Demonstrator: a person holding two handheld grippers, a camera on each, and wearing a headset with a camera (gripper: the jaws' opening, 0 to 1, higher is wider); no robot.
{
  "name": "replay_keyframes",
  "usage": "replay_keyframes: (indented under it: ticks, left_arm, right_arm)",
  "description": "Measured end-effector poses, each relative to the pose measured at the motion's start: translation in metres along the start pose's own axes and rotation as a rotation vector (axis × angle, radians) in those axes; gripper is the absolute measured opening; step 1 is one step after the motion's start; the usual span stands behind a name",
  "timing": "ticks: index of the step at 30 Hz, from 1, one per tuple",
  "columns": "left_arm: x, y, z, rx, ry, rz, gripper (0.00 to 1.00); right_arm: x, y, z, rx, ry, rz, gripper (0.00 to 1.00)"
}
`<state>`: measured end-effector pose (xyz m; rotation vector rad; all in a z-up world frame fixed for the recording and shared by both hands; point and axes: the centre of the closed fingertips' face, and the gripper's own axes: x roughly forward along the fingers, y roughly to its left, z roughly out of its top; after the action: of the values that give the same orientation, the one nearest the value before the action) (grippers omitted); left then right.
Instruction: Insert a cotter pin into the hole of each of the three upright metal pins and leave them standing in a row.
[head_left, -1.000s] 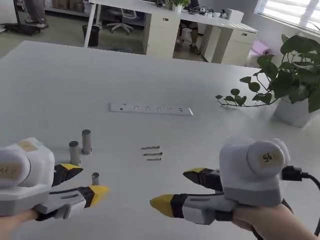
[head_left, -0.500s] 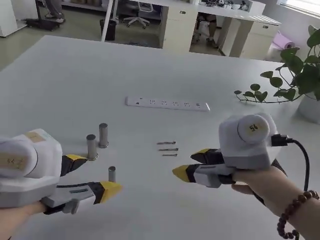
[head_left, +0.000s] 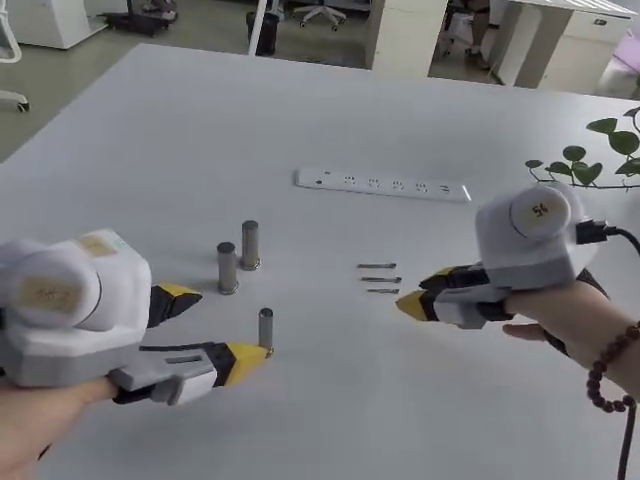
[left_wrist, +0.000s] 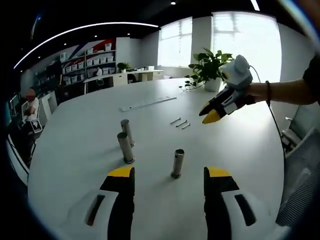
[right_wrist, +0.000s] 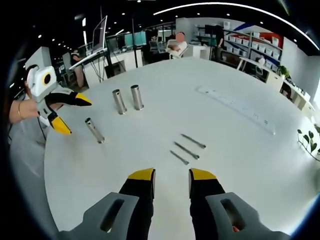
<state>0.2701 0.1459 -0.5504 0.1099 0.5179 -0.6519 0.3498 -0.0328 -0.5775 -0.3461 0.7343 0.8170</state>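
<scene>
Three upright metal pins stand left of centre on the white table: two close together (head_left: 250, 245) (head_left: 227, 268) and a shorter one (head_left: 265, 328) nearer me. My left gripper (head_left: 222, 322) is open, and the near pin (left_wrist: 177, 162) stands just beyond the gap between its yellow tips. Three cotter pins (head_left: 381, 279) lie side by side mid-table. My right gripper (head_left: 420, 292) hovers just right of them, open by a narrow gap and holding nothing. In the right gripper view, the cotter pins (right_wrist: 186, 150) lie a little ahead of the right gripper (right_wrist: 171, 175).
A white power strip (head_left: 385, 184) lies across the table behind the cotter pins. A potted plant (head_left: 590, 165) trails leaves over the far right. Bare table (head_left: 330, 420) stretches in front of me; desks and chairs stand beyond its far edge.
My right gripper has moved forward to the cotter pins, its jaws narrower than before. My left gripper has come up close to the near pin. The head camera has tilted down.
</scene>
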Motion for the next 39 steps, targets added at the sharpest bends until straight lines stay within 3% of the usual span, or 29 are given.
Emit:
replay_keyframes:
  ticks: [7, 24, 39]
  left_arm:
    - [0.001, 0.002, 0.003, -0.016, -0.017, 0.007, 0.51]
    - [-0.006, 0.006, -0.003, 0.016, 0.005, 0.005, 0.48]
    - [-0.008, 0.007, -0.004, 0.0, -0.003, 0.009, 0.48]
  right_arm:
    - [0.013, -0.004, 0.004, -0.068, 0.028, 0.048, 0.2]
    - [0.036, -0.015, -0.002, -0.246, 0.161, 0.074, 0.11]
    - [0.04, -0.013, -0.005, -0.289, 0.278, 0.176, 0.05]
